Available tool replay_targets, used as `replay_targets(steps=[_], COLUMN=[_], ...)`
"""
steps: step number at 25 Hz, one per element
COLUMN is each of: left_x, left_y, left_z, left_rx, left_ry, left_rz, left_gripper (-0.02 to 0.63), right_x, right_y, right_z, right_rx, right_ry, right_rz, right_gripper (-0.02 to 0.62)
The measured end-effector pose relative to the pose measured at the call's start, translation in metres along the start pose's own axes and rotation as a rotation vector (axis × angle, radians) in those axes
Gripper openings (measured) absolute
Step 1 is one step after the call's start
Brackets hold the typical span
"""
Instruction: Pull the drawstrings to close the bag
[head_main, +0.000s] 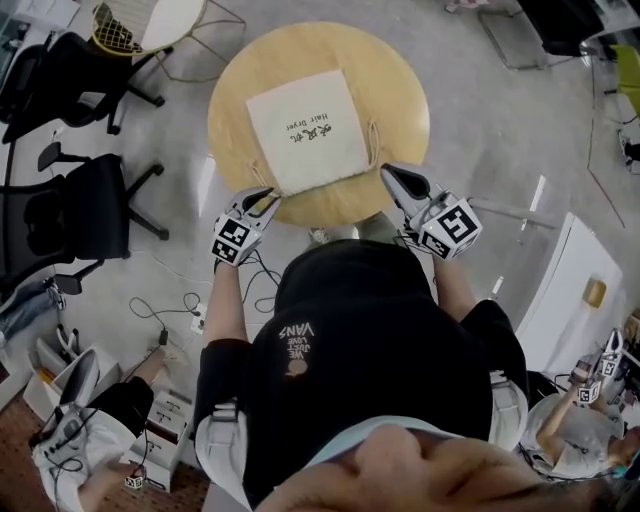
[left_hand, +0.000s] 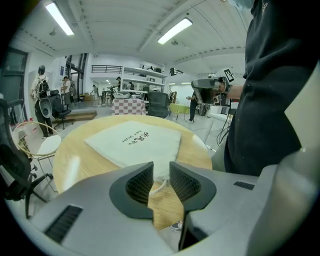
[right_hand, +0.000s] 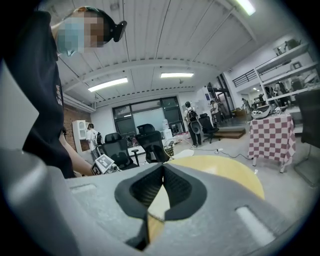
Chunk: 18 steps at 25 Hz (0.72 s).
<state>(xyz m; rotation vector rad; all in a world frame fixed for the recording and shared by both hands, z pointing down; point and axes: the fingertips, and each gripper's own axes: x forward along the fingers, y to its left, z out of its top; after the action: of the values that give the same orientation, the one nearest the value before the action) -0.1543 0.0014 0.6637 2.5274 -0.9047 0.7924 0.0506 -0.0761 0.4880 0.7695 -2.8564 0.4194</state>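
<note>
A cream drawstring bag (head_main: 310, 125) with dark print lies flat on the round wooden table (head_main: 400, 90), its mouth toward me. My left gripper (head_main: 268, 197) is at the bag's near left corner. In the left gripper view the bag (left_hand: 135, 142) lies ahead, and the left gripper (left_hand: 161, 175) stands open with a loop of drawstring (left_hand: 159, 187) in the gap, the pads clear of it. My right gripper (head_main: 392, 175) hovers at the near right corner beside the right drawstring (head_main: 375, 140). In its own view the right gripper (right_hand: 163, 170) is shut, with nothing visible between its tips.
Black office chairs (head_main: 80, 200) stand left of the table, with a wire-frame chair (head_main: 140, 25) at the far left. Cables (head_main: 190, 300) trail on the floor beside my left leg. A white cabinet (head_main: 570, 290) stands at the right.
</note>
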Motion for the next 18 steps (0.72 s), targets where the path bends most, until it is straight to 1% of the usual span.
replay_targets(steps=[1, 2, 7, 9, 14, 18], left_x=[0.001, 0.003, 0.012, 0.015, 0.023, 0.028], left_y=[0.0, 0.0, -0.001, -0.001, -0.001, -0.003], left_z=[-0.002, -0.005, -0.016, -0.021, -0.039, -0.046], left_rx=[0.014, 0.032, 0.149, 0.183, 0.214, 0.234], left_ry=[0.016, 0.034, 0.129, 0.159, 0.227, 0.251], left_rz=[-0.012, -0.027, -0.097, -0.127, -0.183, -0.218], left_gripper=[0.12, 0.129, 0.129, 0.129, 0.129, 0.127], right_x=[0.0, -0.001, -0.001, 0.0, 0.002, 0.004], right_y=[-0.001, -0.003, -0.007, -0.007, -0.008, -0.009], right_z=[-0.001, -0.002, -0.009, -0.011, -0.013, -0.016], right_rx=[0.005, 0.009, 0.007, 0.004, 0.004, 0.004], right_ry=[0.002, 0.005, 0.031, 0.043, 0.059, 0.068], right_rz=[-0.004, -0.007, -0.012, -0.011, -0.013, -0.013], right_gripper=[-0.002, -0.002, -0.002, -0.002, -0.002, -0.002])
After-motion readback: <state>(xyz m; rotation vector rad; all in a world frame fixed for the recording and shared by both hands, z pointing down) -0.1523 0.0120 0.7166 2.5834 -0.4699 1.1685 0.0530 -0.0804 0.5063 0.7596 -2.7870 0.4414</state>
